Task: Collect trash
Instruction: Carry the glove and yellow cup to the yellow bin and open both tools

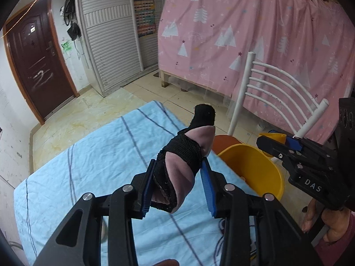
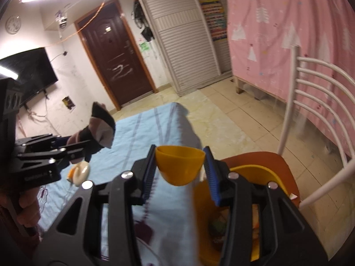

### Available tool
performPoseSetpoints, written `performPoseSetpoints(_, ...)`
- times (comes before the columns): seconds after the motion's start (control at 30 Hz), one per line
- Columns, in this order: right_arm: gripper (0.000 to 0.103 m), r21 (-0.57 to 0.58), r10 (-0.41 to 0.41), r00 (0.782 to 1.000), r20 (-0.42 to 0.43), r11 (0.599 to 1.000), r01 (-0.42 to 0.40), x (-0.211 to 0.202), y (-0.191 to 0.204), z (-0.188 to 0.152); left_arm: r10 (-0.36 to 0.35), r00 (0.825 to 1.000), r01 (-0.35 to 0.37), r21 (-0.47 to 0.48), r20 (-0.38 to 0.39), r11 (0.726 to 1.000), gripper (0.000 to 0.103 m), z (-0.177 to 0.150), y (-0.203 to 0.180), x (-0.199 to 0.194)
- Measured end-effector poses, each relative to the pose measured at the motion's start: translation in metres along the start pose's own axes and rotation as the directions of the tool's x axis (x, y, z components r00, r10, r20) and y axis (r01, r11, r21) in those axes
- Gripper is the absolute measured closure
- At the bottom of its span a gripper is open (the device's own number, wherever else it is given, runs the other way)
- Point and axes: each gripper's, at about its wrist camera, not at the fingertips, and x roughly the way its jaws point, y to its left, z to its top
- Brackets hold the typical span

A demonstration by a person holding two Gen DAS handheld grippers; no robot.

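Observation:
My left gripper (image 1: 177, 166) is shut on a black and mauve sock (image 1: 184, 153) and holds it above the blue sheet; it also shows in the right wrist view (image 2: 97, 128). My right gripper (image 2: 179, 155) is shut on a small yellow cup (image 2: 179, 164), held above the table's right edge near a yellow bin (image 1: 255, 168) that sits on an orange chair seat (image 2: 266, 159). The bin (image 2: 250, 170) holds some scraps. The right gripper also shows at the right of the left wrist view (image 1: 281, 141).
A table under a light blue striped sheet (image 1: 88, 166) fills the foreground. A white tape roll (image 2: 81, 173) and a purple item (image 2: 144, 230) lie on it. A white chair back (image 1: 277, 93) stands right. Pink curtain (image 1: 244, 33), tiled floor and a brown door (image 1: 35, 55) lie beyond.

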Motion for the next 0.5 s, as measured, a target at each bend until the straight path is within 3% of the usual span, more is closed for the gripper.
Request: performPoseSetpoints(0.5, 0.063, 0.093, -0.061, 0.997, -0.049, 0.994, 0.065, 0.005, -0.073, -0.028, -0.065, 0.996, 0.070, 0.090, -0.059, 0.993, 0.072, 0.021, -0.078, 0.037)
